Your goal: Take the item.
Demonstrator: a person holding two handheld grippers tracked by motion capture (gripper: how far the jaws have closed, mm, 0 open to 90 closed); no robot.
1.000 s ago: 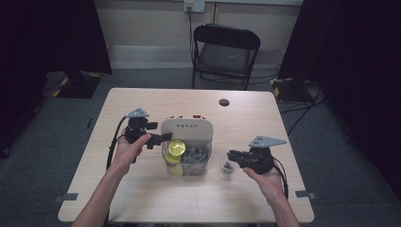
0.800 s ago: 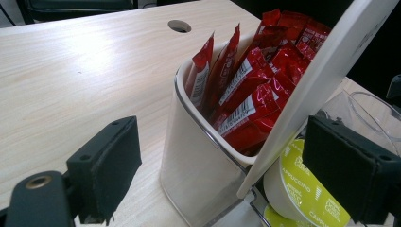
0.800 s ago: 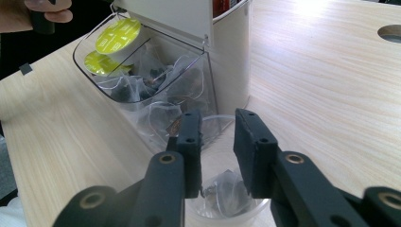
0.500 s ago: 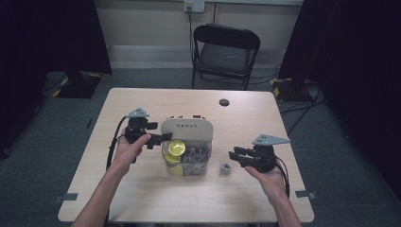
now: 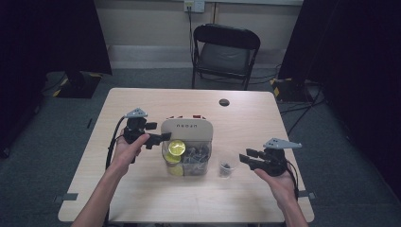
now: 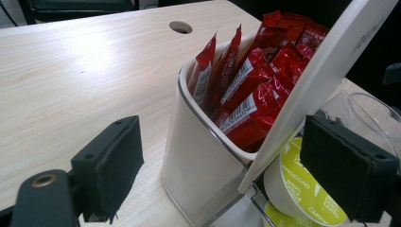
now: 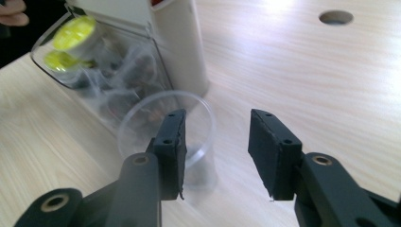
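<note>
A: Looking down from the high view, the left tool (image 5: 161, 137) sits against the left side of the organizer (image 5: 187, 146) in the middle of the worktop (image 5: 142, 198), with its jaws spread wide. In the left gripper view they stand either side of the white compartment (image 6: 198, 156) packed with red sachets (image 6: 250, 90), gripping nothing.

B: And the right tool (image 5: 247, 159)?

A: Parted as well, empty, and held just right of the small clear cup (image 5: 227, 166) — near it, not touching. The right gripper view has the cup (image 7: 168, 127) sitting behind its left jaw rather than between the two.

B: So which step do you make it?

A: I'd judge the left hand (image 5: 125, 149) is bracing or about to take hold of the organizer, while the right is between grasps at the cup. The next move would want the right tool shifted sideways so the cup's wall comes between the jaws, then a gentle close, since thin clear plastic could buckle or skid on the wood.

B: What can't you tell?

A: What lies in the cup — only something dark at the bottom in the high view. The clear bin's contents beyond the yellow-green capsules (image 5: 176, 149) are a grey blur. The white lid (image 6: 321, 80) hides whatever lies behind it in the left gripper view, and the print on it is too small to read.
</note>
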